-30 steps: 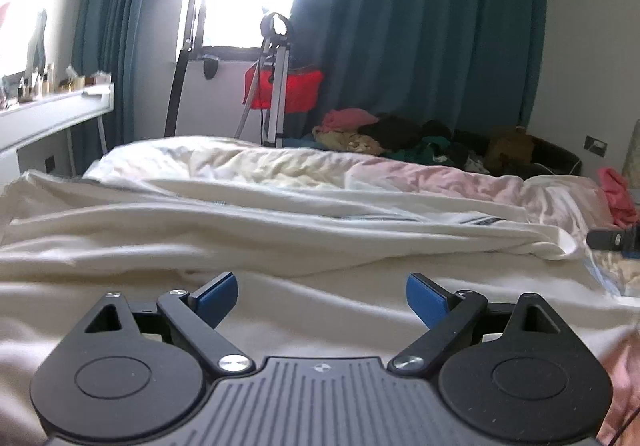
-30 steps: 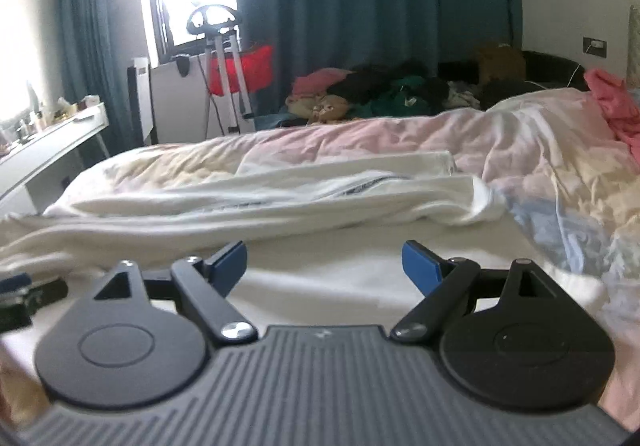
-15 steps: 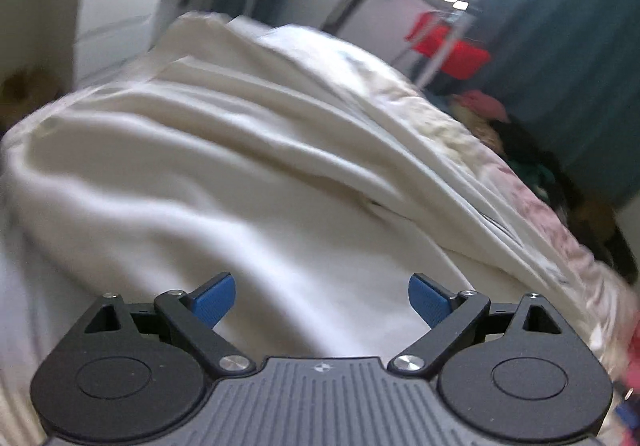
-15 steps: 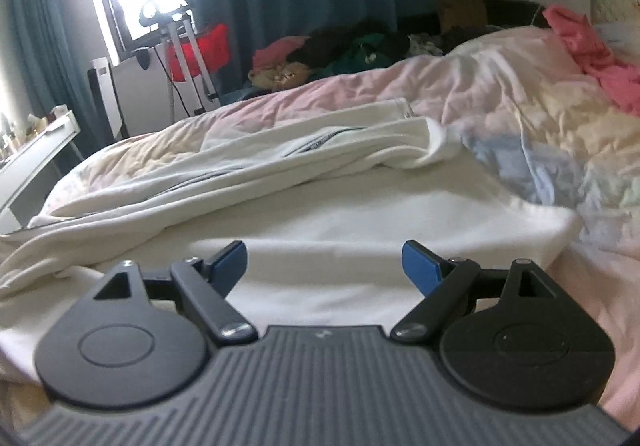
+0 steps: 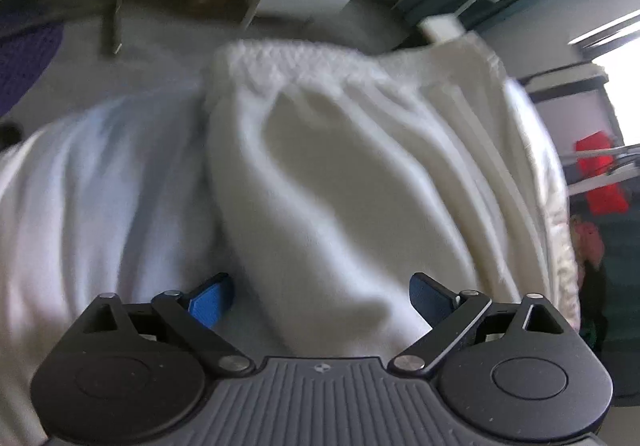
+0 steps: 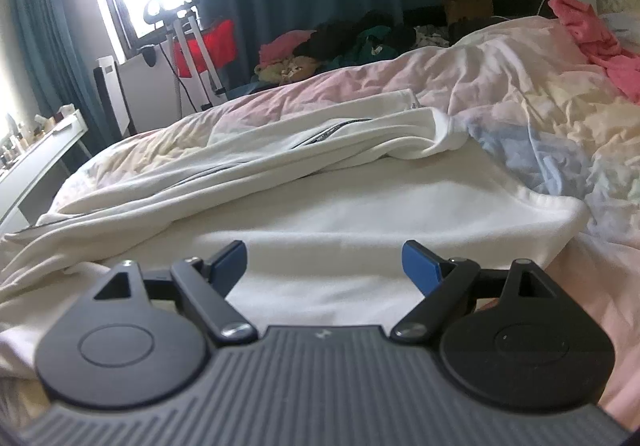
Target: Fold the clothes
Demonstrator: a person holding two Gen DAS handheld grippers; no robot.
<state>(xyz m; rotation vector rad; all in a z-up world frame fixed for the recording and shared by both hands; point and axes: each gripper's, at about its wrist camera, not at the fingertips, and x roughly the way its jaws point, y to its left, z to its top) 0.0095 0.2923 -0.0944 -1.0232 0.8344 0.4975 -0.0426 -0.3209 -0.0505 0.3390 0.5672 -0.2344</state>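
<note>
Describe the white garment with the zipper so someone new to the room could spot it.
Start at the pastel bedspread on the bed. The white zippered garment lies stretched across it, just beyond the plain white one. Only it has a dark zipper line running along it.

L gripper now swings down & left: view goes from curtains to garment's ribbed hem, cloth bunched between its spread jaws. R gripper sits closer over garment; folded corner now right of its jaws.
</note>
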